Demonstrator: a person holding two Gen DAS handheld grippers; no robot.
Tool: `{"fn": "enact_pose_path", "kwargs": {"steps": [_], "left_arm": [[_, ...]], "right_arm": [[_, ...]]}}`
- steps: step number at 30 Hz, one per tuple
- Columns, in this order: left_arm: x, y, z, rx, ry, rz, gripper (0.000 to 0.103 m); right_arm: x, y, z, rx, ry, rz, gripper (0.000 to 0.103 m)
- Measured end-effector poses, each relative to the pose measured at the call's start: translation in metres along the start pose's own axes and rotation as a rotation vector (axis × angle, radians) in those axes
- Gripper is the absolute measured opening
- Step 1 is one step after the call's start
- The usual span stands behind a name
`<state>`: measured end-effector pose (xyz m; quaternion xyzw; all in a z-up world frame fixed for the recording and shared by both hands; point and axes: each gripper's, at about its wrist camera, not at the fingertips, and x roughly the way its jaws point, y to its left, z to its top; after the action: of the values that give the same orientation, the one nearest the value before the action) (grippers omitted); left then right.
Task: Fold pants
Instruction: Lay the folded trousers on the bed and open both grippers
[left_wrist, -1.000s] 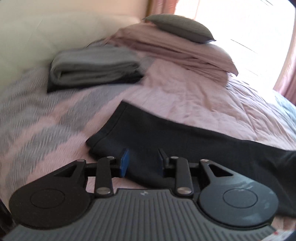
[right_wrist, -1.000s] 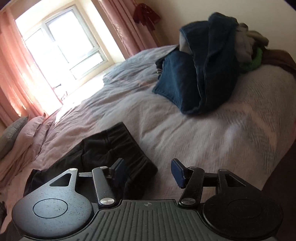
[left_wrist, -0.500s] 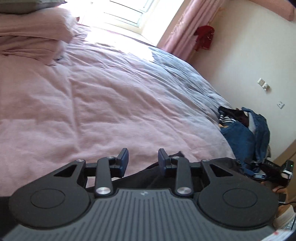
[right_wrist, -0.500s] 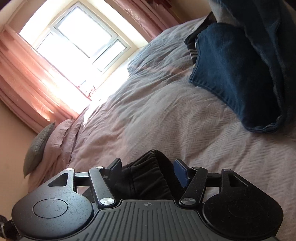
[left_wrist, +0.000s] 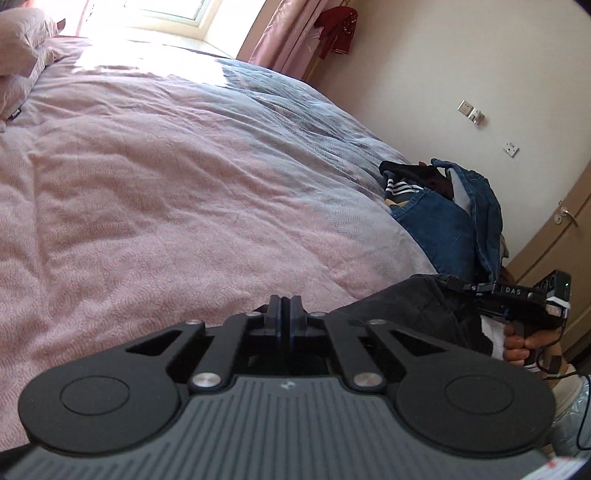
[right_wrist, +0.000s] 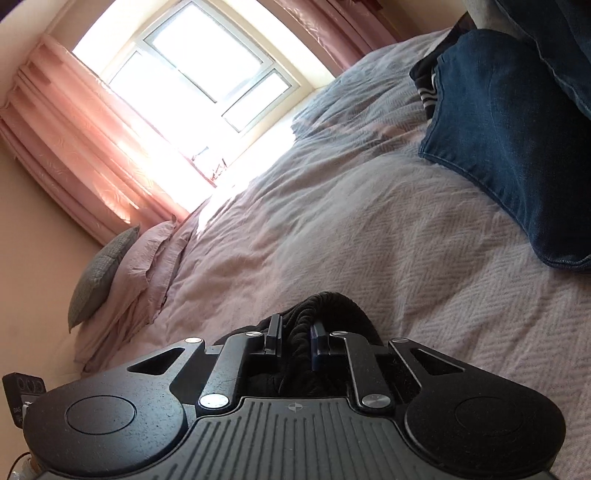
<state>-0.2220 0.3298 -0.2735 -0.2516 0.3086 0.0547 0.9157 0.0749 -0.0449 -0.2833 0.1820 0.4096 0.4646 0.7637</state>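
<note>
The black pants lie bunched at the near edge of the pink quilt. In the right wrist view their ribbed waistband bulges up between the jaws. My right gripper is closing, and its pads press on that band. My left gripper is shut with its pads together just left of the dark cloth. I cannot see whether any fabric is caught between them. At the right edge of the left wrist view, a person's hand holds the right gripper's handle.
A pile of blue jeans and other clothes sits on the bed's far right corner. Pillows lie at the headboard end below a bright window. A door stands beyond the bed's corner.
The left view swung from the folded stack and flat pant leg along the bed to the waist end, and its jaws shut. The right gripper dropped onto the waistband and closed on it.
</note>
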Motion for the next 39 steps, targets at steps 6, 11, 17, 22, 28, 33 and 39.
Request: {"fn": "enact_pose_path", "kwargs": {"steps": [6, 11, 17, 22, 28, 33, 39], "left_arm": [[-0.007, 0.016, -0.007, -0.064, -0.182, 0.093, 0.002], [0.046, 0.017, -0.024, 0.029, -0.092, 0.343, 0.000], [0.008, 0.027, -0.021, -0.044, -0.176, 0.378, 0.000], [-0.047, -0.012, -0.022, 0.059, -0.286, 0.297, 0.001], [0.014, -0.038, -0.042, 0.194, -0.135, 0.302, 0.008], [0.035, -0.005, -0.053, 0.084, -0.090, 0.396, 0.011], [-0.053, -0.015, -0.067, 0.096, -0.142, 0.448, 0.011]], "right_arm": [[-0.001, 0.012, -0.017, -0.091, -0.086, -0.133, 0.005], [0.021, 0.014, -0.031, -0.105, -0.091, -0.247, 0.010], [0.004, 0.039, -0.018, -0.200, -0.141, -0.430, 0.042], [-0.024, 0.094, -0.034, -0.446, -0.247, -0.366, 0.043], [0.058, 0.121, -0.070, -0.642, -0.065, -0.404, 0.043], [0.094, 0.102, -0.080, -0.722, 0.021, -0.482, 0.050], [0.014, 0.116, -0.089, -0.681, -0.094, -0.471, 0.050]]}}
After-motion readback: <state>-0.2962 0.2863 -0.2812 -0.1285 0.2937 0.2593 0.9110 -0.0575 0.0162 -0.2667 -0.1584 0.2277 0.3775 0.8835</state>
